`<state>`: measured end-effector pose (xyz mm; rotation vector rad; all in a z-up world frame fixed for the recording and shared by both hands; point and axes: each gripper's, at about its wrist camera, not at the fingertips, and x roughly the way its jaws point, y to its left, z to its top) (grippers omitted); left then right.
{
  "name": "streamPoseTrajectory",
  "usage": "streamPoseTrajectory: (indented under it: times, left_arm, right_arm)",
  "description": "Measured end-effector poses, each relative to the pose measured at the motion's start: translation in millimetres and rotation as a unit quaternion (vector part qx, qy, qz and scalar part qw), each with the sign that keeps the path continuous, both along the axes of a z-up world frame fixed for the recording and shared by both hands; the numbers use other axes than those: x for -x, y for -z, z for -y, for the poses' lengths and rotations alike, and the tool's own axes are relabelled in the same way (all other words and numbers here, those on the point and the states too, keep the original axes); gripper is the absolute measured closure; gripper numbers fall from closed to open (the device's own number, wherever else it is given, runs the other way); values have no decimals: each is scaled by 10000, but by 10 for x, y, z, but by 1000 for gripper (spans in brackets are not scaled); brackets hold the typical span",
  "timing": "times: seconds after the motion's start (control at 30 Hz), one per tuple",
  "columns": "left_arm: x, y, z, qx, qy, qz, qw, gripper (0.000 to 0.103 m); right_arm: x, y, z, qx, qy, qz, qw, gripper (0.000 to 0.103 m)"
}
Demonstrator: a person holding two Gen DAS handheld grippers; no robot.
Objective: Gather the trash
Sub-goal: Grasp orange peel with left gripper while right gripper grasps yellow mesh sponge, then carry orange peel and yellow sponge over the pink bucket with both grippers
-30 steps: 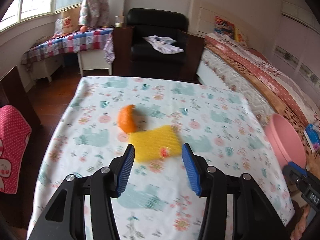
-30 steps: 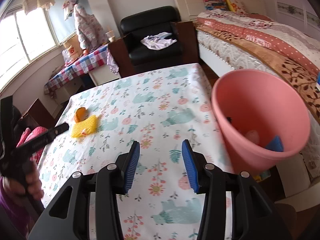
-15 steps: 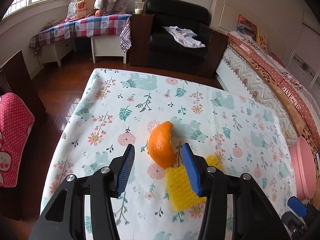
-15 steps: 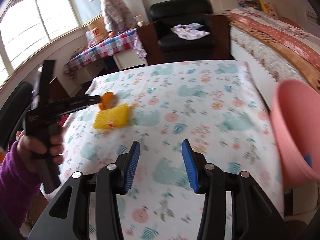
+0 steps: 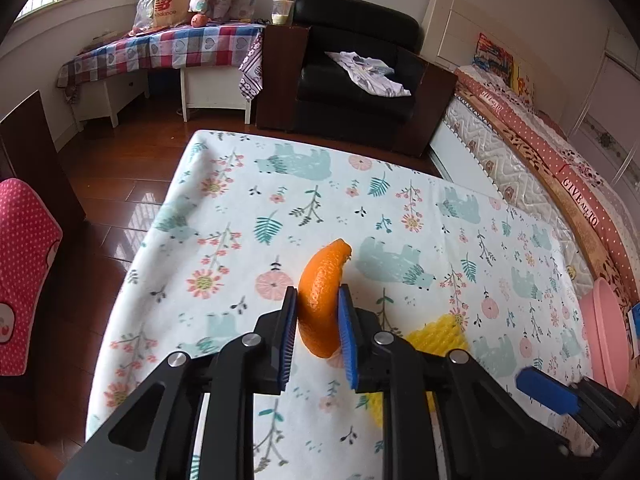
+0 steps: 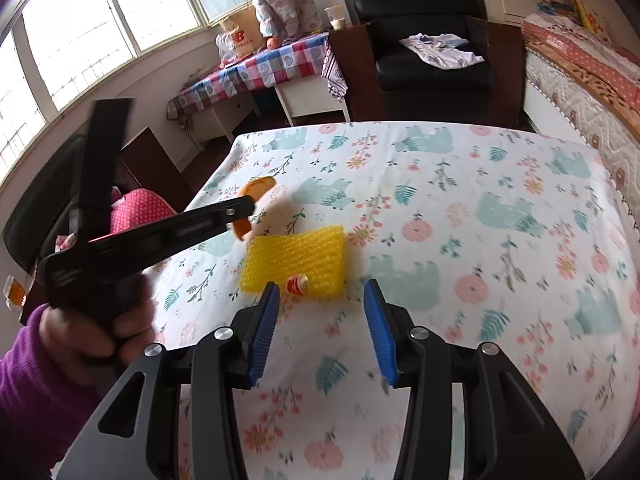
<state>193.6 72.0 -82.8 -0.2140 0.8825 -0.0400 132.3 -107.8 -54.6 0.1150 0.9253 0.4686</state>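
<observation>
My left gripper (image 5: pixel 318 320) is shut on a curved orange peel (image 5: pixel 322 296) standing on the floral tablecloth (image 5: pixel 248 216); the peel also shows in the right wrist view (image 6: pixel 256 190), partly hidden by the left gripper (image 6: pixel 240 208). A yellow foam fruit net (image 6: pixel 298 262) with a small red-and-white sticker (image 6: pixel 297 283) lies just ahead of my right gripper (image 6: pixel 320 320), which is open and empty above the cloth. The net shows in the left wrist view (image 5: pixel 438 334) behind the right finger. A pink bin (image 5: pixel 604 336) stands at the table's right edge.
A black armchair (image 5: pixel 356 68) with a cloth on it stands beyond the table. A bed (image 5: pixel 560 184) runs along the right. A checked side table (image 5: pixel 168 52) is at the back left, and a chair with a red dotted cushion (image 5: pixel 24 264) at the left.
My left gripper moved forward over the orange peel and shut on it. My right gripper swung left away from the pink bin and came close to the yellow net.
</observation>
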Motion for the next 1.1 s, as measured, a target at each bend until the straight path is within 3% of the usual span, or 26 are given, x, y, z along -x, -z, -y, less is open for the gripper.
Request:
streamPoseTrajectory:
  times: [0.37,0.4,0.5,0.6,1.1]
  left_arm:
    - [231,-81,-220,247,-81,89,9996,84]
    - [251,-85,-229,270,-88,91,9996,84]
    - [289,-87,-257,303,-91,93,9995,84]
    - [347,-94,-261,324,-78,98,9994,84]
    - [670,-201,-10,444,205,121,9987,84]
  right_arm:
    - [-131,202,-253,439,75,-139,9989,59]
    - [-127,205,-262,434,62,-144,9989,68]
    - [-102,195,-271,428,49,-146,9990,80]
    - [-50,158,-280,451,35,-82,9989,87]
    - [328,-151,308,417,717,222,9963,89]
